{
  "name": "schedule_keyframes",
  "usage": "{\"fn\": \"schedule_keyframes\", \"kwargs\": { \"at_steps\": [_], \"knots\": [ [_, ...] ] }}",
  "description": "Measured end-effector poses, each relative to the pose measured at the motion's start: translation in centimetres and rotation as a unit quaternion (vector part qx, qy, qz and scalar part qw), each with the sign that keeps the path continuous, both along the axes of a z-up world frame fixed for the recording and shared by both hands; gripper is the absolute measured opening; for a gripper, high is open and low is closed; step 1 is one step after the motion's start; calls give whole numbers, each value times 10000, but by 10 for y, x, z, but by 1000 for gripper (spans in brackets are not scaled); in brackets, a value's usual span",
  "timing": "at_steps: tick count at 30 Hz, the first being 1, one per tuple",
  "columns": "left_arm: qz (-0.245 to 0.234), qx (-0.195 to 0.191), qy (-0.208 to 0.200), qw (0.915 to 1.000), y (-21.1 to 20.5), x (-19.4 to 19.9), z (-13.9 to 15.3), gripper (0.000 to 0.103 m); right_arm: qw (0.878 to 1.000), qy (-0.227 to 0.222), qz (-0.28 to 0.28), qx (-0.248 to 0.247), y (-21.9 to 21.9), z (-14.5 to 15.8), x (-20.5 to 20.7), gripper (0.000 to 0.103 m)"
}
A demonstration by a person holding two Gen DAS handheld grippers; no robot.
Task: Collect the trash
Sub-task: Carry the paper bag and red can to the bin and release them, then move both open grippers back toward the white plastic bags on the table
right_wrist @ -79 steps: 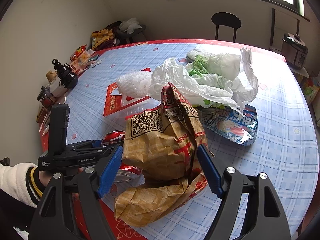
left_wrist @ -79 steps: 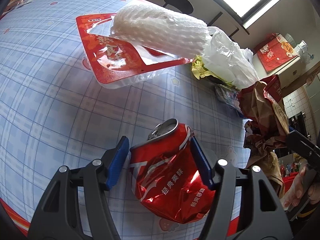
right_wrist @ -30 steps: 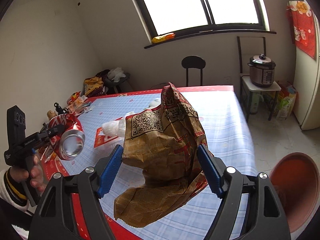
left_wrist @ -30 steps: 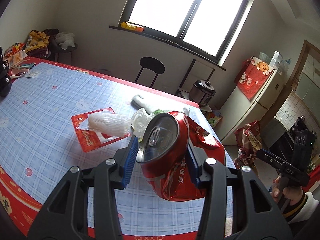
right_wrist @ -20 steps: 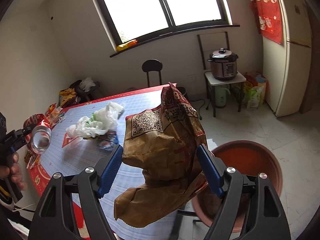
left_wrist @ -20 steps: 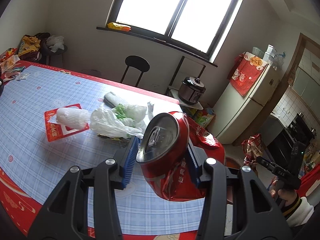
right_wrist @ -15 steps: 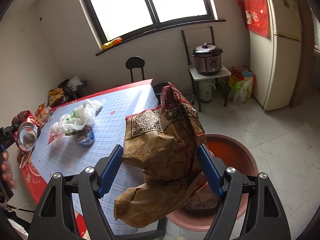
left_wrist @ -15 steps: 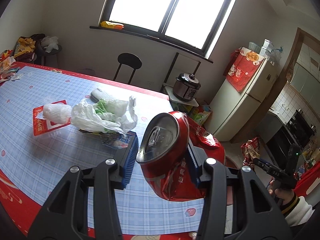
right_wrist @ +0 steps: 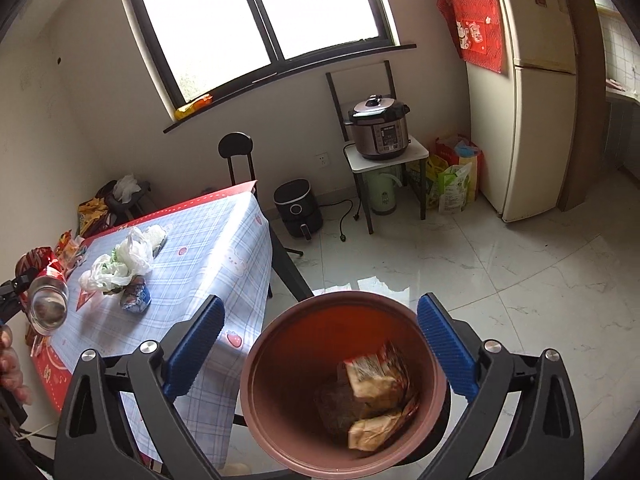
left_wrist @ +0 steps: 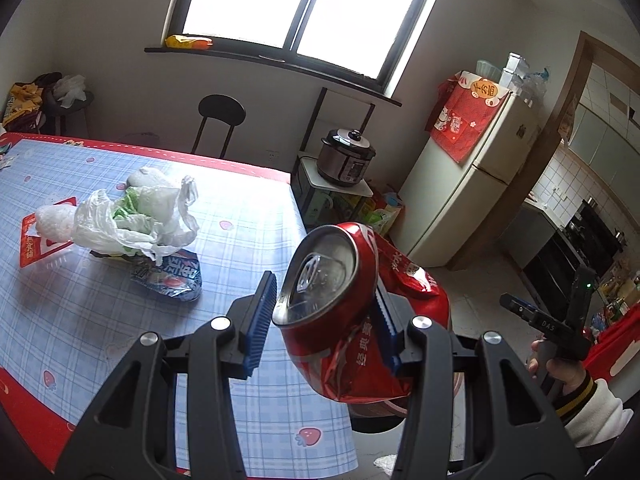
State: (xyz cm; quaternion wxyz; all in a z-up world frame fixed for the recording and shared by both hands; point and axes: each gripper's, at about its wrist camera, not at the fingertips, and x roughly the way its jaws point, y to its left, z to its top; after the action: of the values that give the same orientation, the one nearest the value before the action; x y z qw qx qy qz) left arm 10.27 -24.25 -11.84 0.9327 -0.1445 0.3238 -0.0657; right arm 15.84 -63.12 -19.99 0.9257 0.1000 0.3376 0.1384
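The left wrist view looks down across the table [left_wrist: 248, 224] toward the window [left_wrist: 304, 8]; the right looks steeply down beside it, sharing both.

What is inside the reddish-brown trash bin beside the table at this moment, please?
In the trash bin lies a crumpled brown paper bag with red print. It covers part of the bin's bottom, so anything beneath it cannot be seen.

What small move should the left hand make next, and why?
Probably carry the can over the bin and let go. The paper bag already lies inside, the right gripper is open and empty, and the left gripper holds the can.
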Motion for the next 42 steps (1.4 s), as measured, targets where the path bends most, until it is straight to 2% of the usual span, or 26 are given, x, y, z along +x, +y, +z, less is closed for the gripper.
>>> {"fn": "schedule_keyframes", "kwargs": {
  "at_steps": [9, 15, 21, 23, 24, 25, 27, 32, 37, 42],
  "knots": [
    [-865, 172, 113, 9960, -77, 44, -10, 47, 9988, -304, -302, -250, -34, 34, -35, 98],
    [-1547, 296, 175, 9874, -139, 71, -20, 47, 9965, -261, -702, -364, -66, 41, -68, 98],
    [-2101, 444, 42, 9767, -196, 85, -18, 48, 9929, -183, -1075, -470, -91, 40, -97, 98],
    [-2231, 509, -54, 9734, -209, 85, -14, 65, 9923, -180, -1140, -457, -97, 40, -103, 98],
    [-2249, 534, -163, 9728, -213, 82, -9, 87, 9919, -171, -1173, -455, -98, 40, -104, 98],
    [-2229, 530, -327, 9728, -215, 78, -4, 93, 9916, -168, -1199, -458, -100, 40, -106, 98],
    [-2224, 567, -499, 9720, -214, 72, 5, 95, 9913, -197, -1219, -458, -100, 43, -108, 98],
    [-1787, 934, -421, 9786, -192, 63, 15, 97, 9919, -367, -1133, -449, -92, 53, -105, 98],
    [-983, 981, -435, 9893, -127, 46, 27, 97, 9928, -517, -954, -504, -73, 63, -93, 98],
    [56, 1054, -292, 9940, -43, 22, 36, 97, 9947, -483, -679, -607, -42, 63, -75, 98]
  ]
}}
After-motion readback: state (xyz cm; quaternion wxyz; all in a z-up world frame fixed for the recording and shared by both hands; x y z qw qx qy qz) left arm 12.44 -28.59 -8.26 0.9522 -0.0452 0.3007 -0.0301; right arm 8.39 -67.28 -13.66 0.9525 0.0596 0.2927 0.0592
